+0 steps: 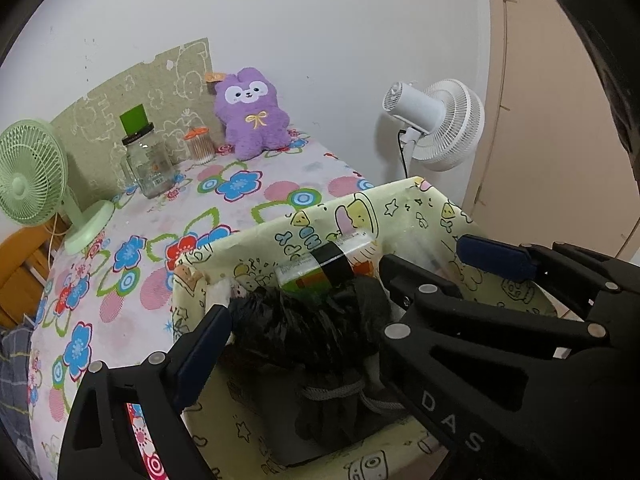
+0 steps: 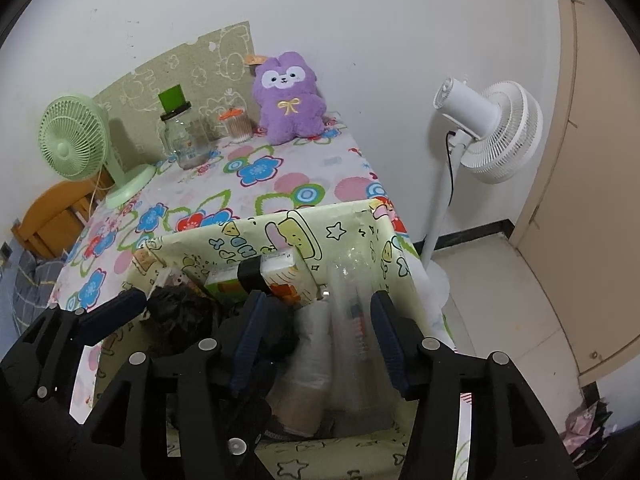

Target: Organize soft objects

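— Two grippers are over the yellow cartoon-print storage box (image 1: 400,208) that we are filling, and both point down into it. The box stands at the near corner of the table with the flowered cloth (image 1: 248,208).

— What do we see inside?

— From the left wrist we see crumpled black soft things (image 1: 304,328) heaped in the middle, with a grey cord (image 1: 340,392) lying below them. A green and white packet with a black band (image 1: 320,268) leans against the far wall of the box. From the right wrist we also see a pale roll (image 2: 316,344) and clear plastic wrapping beside it.

— How do our tools stand?

— Our left gripper (image 1: 344,292) has its blue-padded jaws spread wide, one at each side of the black heap, and the pads press on nothing. Our right gripper (image 2: 316,340) has its jaws parted too. Nothing is pinched between them; the pale roll only shows through the gap. In the right wrist view, the left gripper's finger (image 2: 116,312) sits just beside the right one.

— And further out?

— One purple plush toy (image 1: 252,112) sits upright at the far edge of the table against the wall. Near it we see a small container of cotton swabs (image 1: 199,144), a glass jar (image 1: 150,164) and a green desk fan (image 1: 32,172). A white standing fan (image 2: 492,128) is on the floor beyond the table.
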